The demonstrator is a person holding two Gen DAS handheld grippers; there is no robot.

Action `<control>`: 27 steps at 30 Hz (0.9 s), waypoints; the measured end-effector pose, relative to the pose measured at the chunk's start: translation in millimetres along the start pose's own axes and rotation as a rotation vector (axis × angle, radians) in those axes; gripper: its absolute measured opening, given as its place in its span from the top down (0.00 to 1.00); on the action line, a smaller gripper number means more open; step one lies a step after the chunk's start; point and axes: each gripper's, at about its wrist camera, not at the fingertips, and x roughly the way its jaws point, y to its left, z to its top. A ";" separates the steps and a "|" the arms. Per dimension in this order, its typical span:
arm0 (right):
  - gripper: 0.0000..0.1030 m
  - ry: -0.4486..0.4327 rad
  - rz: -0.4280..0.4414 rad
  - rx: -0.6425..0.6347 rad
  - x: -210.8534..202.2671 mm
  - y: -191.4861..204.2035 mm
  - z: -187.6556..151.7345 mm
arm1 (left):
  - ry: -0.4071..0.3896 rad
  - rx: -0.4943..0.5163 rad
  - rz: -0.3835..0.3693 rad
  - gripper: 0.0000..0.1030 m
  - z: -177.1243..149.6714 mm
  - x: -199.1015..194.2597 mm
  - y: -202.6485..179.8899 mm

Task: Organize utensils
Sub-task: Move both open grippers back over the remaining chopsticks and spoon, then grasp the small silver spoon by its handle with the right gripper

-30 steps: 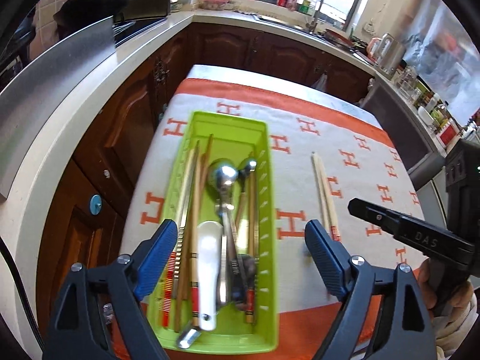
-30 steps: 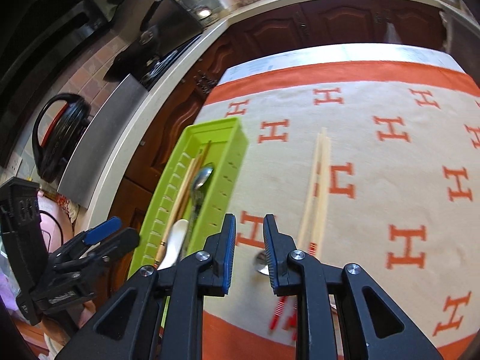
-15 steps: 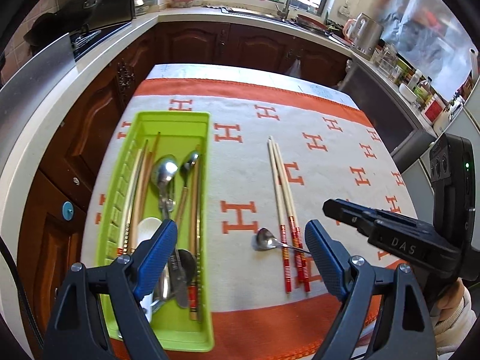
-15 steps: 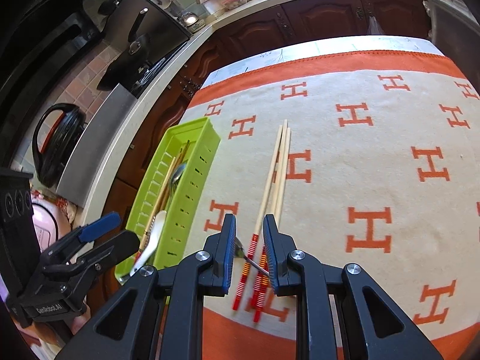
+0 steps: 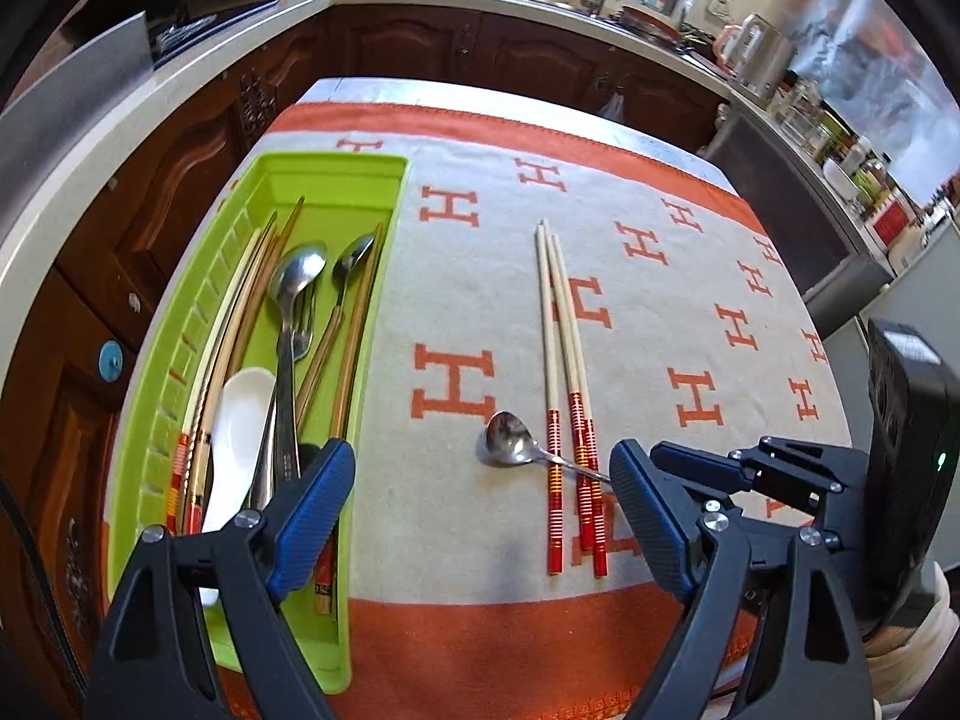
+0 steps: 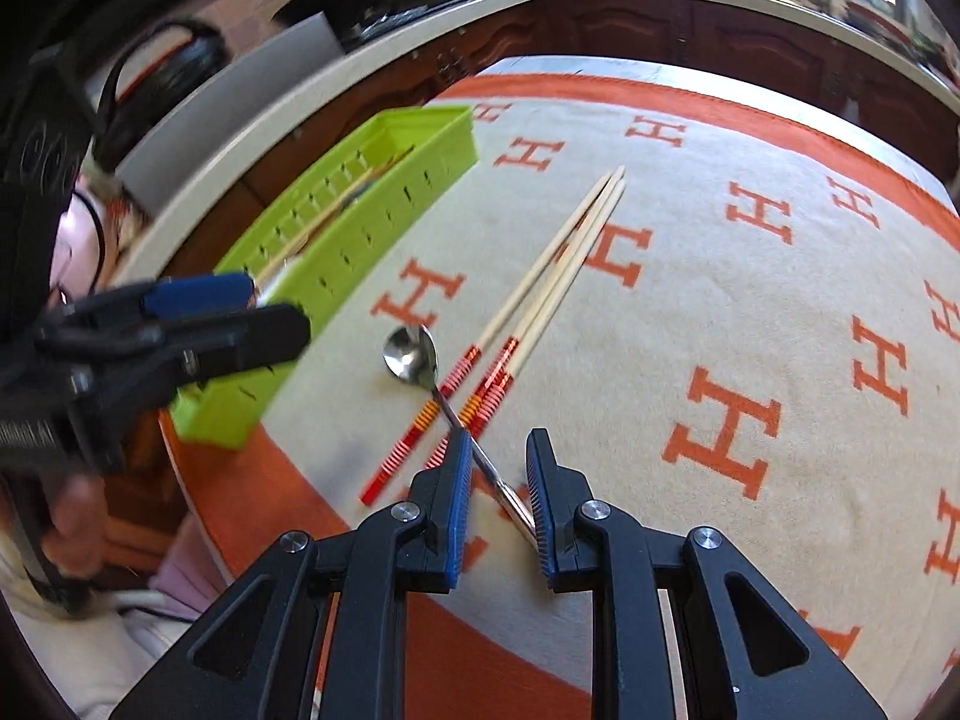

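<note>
Spoon pickup was the step in hand, as far as the 2 views let one judge. The small metal spoon [image 6: 411,356] lay on the orange-and-cream cloth [image 5: 690,276] covering the worktop, its bowl toward the green utensil tray [image 5: 150,414] and its thin handle crossing over the red-banded ends of 3 chopsticks [image 5: 561,336]. The right hand-held gripper [image 6: 497,495] straddled the handle's far end with its jaws parted; the handle ran diagonally through the gap, near the right pad, and no squeeze had been made on it. The left hand-held gripper [image 5: 483,519] hung wide open and empty above the near edge of the cloth, between the tray and the chopsticks.

To do this well, the right hand-held gripper probably needed to turn a little so the pads met the handle squarely, not at a slant, then close low and firmly, since so thin a handle could pivot or slip out. Lifting straight up first would likely keep the spoon from dragging the chopsticks askew. The tray already held 2 metal spoons [image 5: 300,276], a white spoon [image 5: 237,420] and several chopsticks, so the spoon was best laid lengthwise beside the other spoons. The chopsticks on the cloth remained to be gathered.
</note>
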 end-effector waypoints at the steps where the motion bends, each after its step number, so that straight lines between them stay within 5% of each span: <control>1: 0.82 0.007 0.001 -0.008 2.7 -0.7 -1.0 | 0.006 -0.009 0.001 0.17 -0.6 1.7 0.8; 17: 0.82 0.035 -0.041 -0.255 21.0 29.8 0.2 | 0.019 -0.065 0.023 0.17 -4.2 2.5 7.2; 27: 0.97 0.037 -0.010 -0.245 19.0 34.2 -3.1 | -0.006 -0.076 0.023 0.17 -2.9 -5.0 11.5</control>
